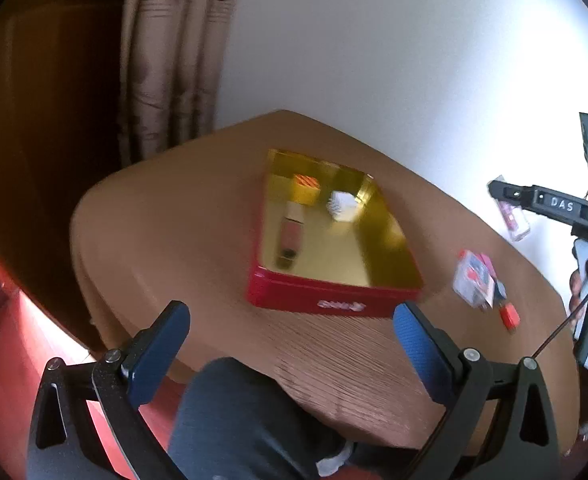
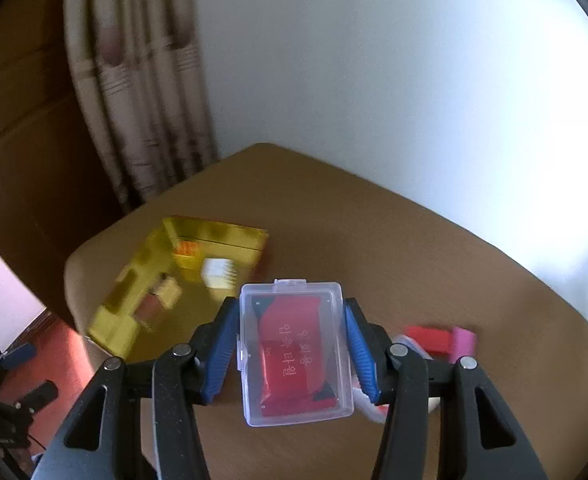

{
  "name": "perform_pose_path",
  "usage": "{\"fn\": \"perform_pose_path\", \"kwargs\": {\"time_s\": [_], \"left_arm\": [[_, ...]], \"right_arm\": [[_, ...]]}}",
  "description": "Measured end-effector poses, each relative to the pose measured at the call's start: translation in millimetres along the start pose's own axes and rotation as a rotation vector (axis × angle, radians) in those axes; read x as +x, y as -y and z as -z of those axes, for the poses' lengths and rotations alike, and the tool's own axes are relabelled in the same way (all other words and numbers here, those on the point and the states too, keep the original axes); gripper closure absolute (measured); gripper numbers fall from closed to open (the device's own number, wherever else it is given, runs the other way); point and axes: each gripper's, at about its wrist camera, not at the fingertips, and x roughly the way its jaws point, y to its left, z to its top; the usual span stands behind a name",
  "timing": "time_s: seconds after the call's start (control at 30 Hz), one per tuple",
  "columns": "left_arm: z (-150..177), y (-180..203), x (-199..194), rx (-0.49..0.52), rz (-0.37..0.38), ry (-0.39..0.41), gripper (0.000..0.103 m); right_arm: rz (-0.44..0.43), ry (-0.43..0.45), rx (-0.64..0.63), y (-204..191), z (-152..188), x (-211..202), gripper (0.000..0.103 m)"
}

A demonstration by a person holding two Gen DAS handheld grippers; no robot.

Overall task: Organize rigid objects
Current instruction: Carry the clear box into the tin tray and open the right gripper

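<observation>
right gripper (image 2: 294, 350): clamped on clear case (image 2: 296, 354), above table (image 2: 374, 240) | left gripper (image 1: 291, 336): wide, empty | tin (image 2: 181, 280): 10 o'clock of case | risk: smooth case slipping, clipping tin rim

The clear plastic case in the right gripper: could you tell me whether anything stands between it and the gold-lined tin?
Nothing visible does. The clear plastic case, clamped in the right gripper, is held above bare table, and the open tin lies ahead to its left. Small blocks already sit inside the tin, leaving free floor.
</observation>
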Motion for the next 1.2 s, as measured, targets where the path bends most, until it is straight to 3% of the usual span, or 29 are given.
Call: {"fn": "perform_pose_path", "kwargs": {"time_s": [0.2,0.37,0.8,1.2], "left_arm": [[-4,-22,8,-0.065,-0.022,-0.03,0.002],[-6,-28,7,-0.081,-0.028,-0.023,0.002],[-10,-38,15,-0.112,-0.019,-0.053,0.002],[-9,-33,18,-0.092,-0.027,-0.055,0.002]], "right_arm": [[-0.073,-0.075,-0.07,-77,-11,52,0.05],[-0.087,-0.154,-0.091,-117,3,96,0.05],[-0.064,-0.246,-0.081,-127,26,139,0.05],[-0.088,-0.295,-0.105,-131,30,150,0.049]]}}
